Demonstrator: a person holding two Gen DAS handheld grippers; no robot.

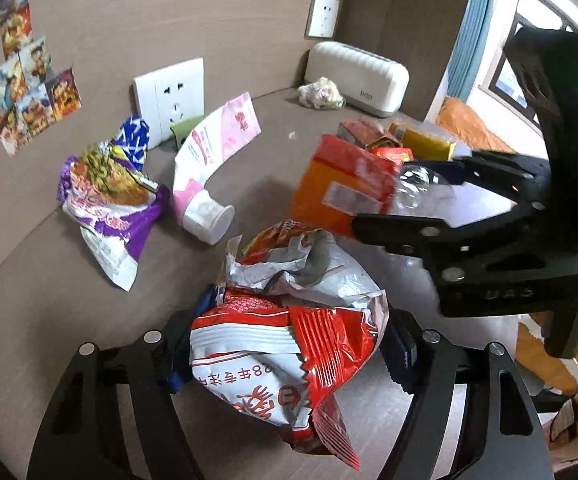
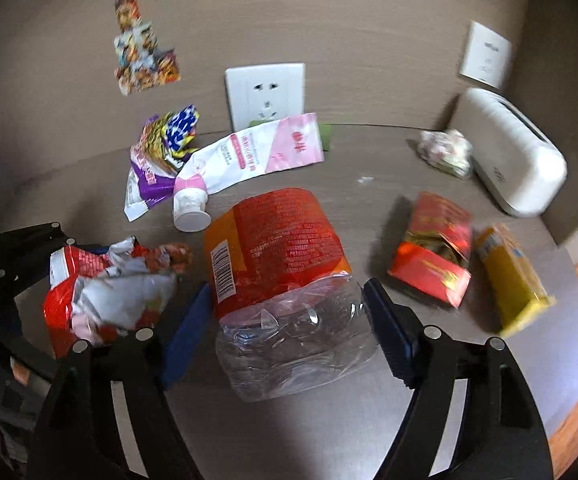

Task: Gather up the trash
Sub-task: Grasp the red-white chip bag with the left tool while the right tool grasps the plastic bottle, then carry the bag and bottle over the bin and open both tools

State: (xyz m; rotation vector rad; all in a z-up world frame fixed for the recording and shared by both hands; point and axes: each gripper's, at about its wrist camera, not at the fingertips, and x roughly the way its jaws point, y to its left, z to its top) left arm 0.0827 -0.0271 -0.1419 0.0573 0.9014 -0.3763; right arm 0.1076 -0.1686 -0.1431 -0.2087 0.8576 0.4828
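Straddling 2 pieces of litter on the brown table (image 2: 329, 168), both grippers are seen over separate items. The crumpled red-and-white snack wrapper (image 1: 289, 320) is judged light, soft and springy, so a pinch across its bunched middle is advised; it lies between the fingers of the left gripper (image 1: 289, 354), whose pads appear to press its sides, the jaws partly closed on it. The clear plastic bottle (image 2: 289, 304) (crushed, with an orange label) is judged light, slick and easily dented, best taken across its body below the label. It sits between the fingers of the right gripper (image 2: 285, 332); whether the pads touch it yet cannot be told. Other wrappers lie well apart behind.
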